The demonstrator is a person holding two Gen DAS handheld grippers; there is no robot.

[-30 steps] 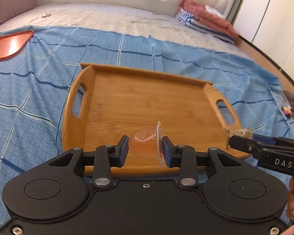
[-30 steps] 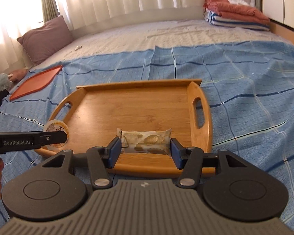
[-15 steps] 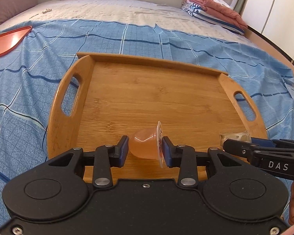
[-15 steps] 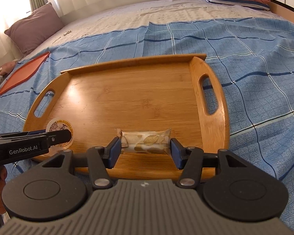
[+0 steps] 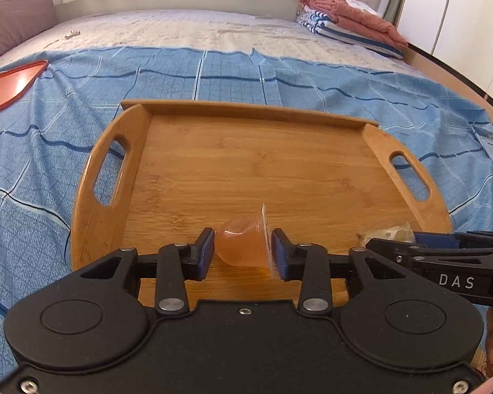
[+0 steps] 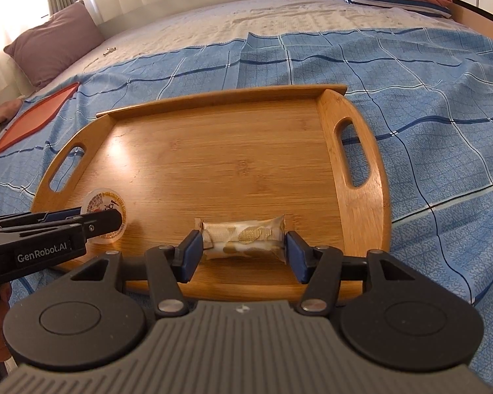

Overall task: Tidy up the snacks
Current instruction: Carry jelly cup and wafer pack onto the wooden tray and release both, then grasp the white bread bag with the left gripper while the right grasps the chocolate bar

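Both snacks have come forward over the wooden tray (image 6: 361, 229) since 1 second ago. The wrapped snack bar (image 6: 245, 241), long axis crosswise, sits above the tray's near edge, clamped end to end in the right tongs (image 6: 243, 252). The jelly cup (image 5: 241, 244), on its side with lid rightward, is clamped in the left tongs (image 5: 241, 254) near the tray's front-left corner. The tray lies on the blue-checked bed (image 5: 33, 180).

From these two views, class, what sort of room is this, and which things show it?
Most likely a bedroom: a wide bed under a blue checked cotton bedspread, a mauve fabric pillow by the curtains, and folded striped and pink blankets stacked in the far corner.
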